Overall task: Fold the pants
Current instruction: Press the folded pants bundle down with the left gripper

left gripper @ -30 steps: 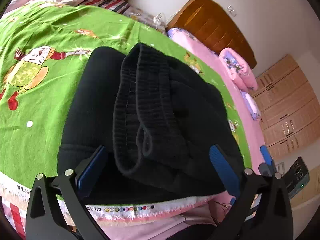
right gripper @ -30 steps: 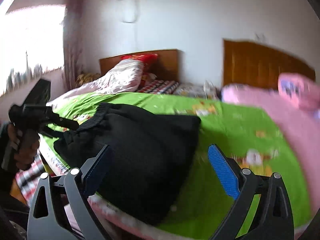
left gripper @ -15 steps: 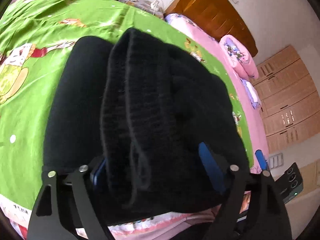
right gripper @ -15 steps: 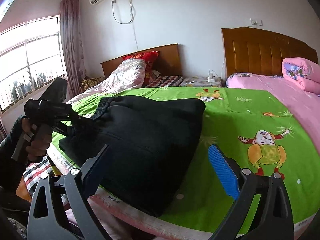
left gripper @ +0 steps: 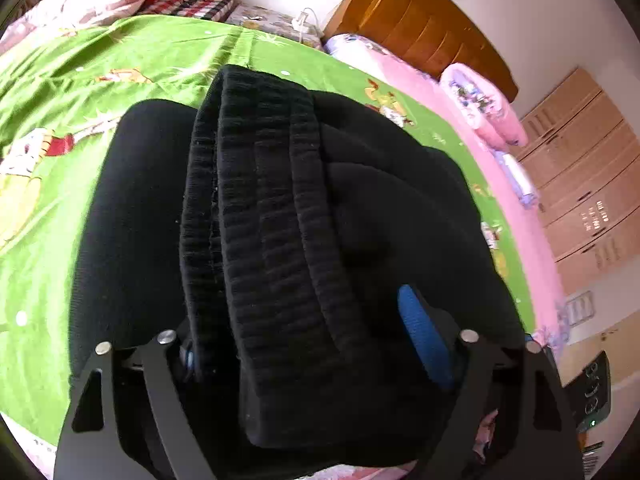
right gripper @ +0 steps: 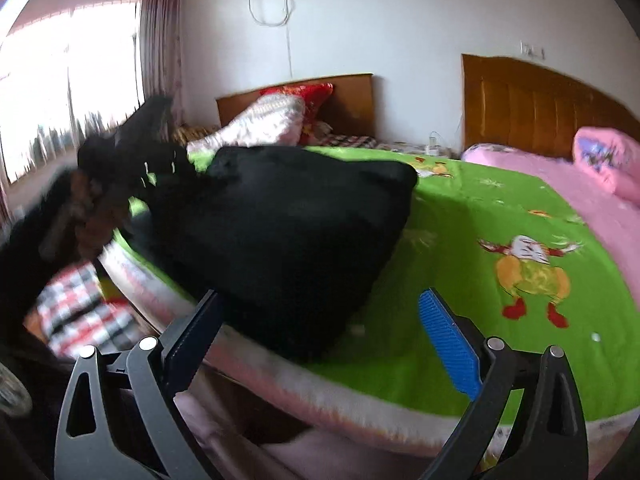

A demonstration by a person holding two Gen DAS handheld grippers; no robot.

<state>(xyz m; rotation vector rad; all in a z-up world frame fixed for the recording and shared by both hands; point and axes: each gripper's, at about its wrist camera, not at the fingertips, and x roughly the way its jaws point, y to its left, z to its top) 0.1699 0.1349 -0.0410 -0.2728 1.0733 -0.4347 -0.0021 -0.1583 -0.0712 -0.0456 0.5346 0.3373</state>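
On the green bedspread [right gripper: 460, 216], near the bed's front edge, lay the folded black pants [left gripper: 280, 220]. The left gripper [left gripper: 304, 340] pointed steeply down, its jaws having just been closing around the ribbed waistband [left gripper: 256, 200], seemingly pressing it (the near pad was mostly hidden). This looked like securing a grasp; next would come lifting that edge over. The right gripper [right gripper: 320, 332] hovered lower beside the pants, jaws released and empty.
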